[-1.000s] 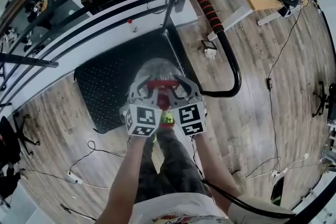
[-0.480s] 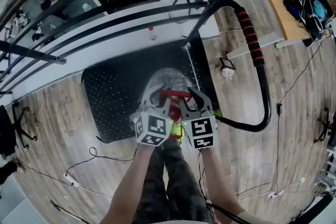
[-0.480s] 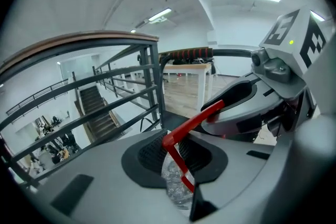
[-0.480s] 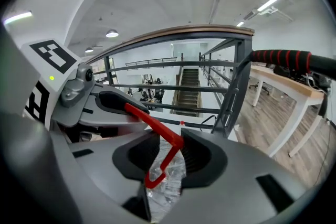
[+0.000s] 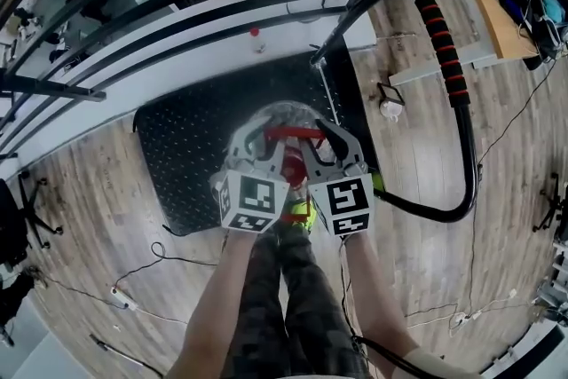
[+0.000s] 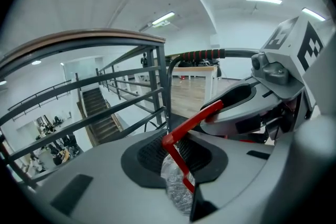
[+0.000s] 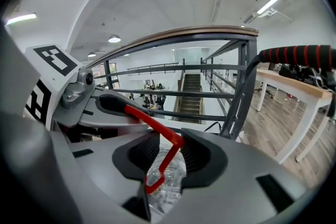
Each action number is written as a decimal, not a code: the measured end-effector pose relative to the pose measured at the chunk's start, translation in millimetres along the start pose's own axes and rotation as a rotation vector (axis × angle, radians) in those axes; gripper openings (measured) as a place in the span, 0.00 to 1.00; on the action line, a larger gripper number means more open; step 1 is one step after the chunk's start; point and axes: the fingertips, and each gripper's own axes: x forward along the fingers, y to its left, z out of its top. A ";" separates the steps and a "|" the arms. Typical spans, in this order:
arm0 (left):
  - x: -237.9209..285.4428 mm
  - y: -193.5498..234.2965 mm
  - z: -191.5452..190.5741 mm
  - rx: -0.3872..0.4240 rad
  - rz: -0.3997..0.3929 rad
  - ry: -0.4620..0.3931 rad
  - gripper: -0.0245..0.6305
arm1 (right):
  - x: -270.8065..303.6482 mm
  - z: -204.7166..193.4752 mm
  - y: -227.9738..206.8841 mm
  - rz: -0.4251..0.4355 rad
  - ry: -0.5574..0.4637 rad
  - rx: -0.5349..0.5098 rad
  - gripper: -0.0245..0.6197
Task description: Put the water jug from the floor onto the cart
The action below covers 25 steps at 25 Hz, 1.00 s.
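In the head view the clear water jug hangs by its red handle over the near right part of the cart's black studded deck. My left gripper and right gripper stand side by side, each shut on one end of that handle. In the left gripper view the red handle bends down between the pads, with the crinkled jug below and the right gripper beside it. The right gripper view shows the same handle and jug.
The cart's push bar with a red-and-black grip curves round on the right. A black metal railing over a stairwell runs just beyond the deck. Cables lie on the wood floor. The person's legs stand behind the grippers.
Both grippers have carried the jug forward and lower, from the deck's near right corner to over the deck. Their hold on the red handle is unchanged.
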 end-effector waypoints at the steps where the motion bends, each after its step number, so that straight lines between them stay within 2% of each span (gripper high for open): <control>1: 0.5 1.5 -0.2 -0.003 0.001 -0.003 0.14 | 1.6 0.1 0.2 0.003 -0.002 0.000 0.23; 8: 14.4 5.5 1.4 -0.006 -0.037 -0.017 0.14 | 11.5 -1.8 -10.1 0.011 -0.029 0.046 0.23; 12: 23.5 8.9 2.7 -0.010 -0.065 -0.017 0.14 | 20.2 0.3 -17.7 0.018 -0.034 0.034 0.23; 20: 27.6 15.2 5.2 -0.012 -0.077 -0.014 0.17 | 32.7 0.1 -26.7 0.037 -0.045 0.033 0.23; 25: 21.9 21.2 13.4 -0.045 -0.061 -0.049 0.19 | 36.3 2.0 -42.8 0.000 -0.057 0.070 0.21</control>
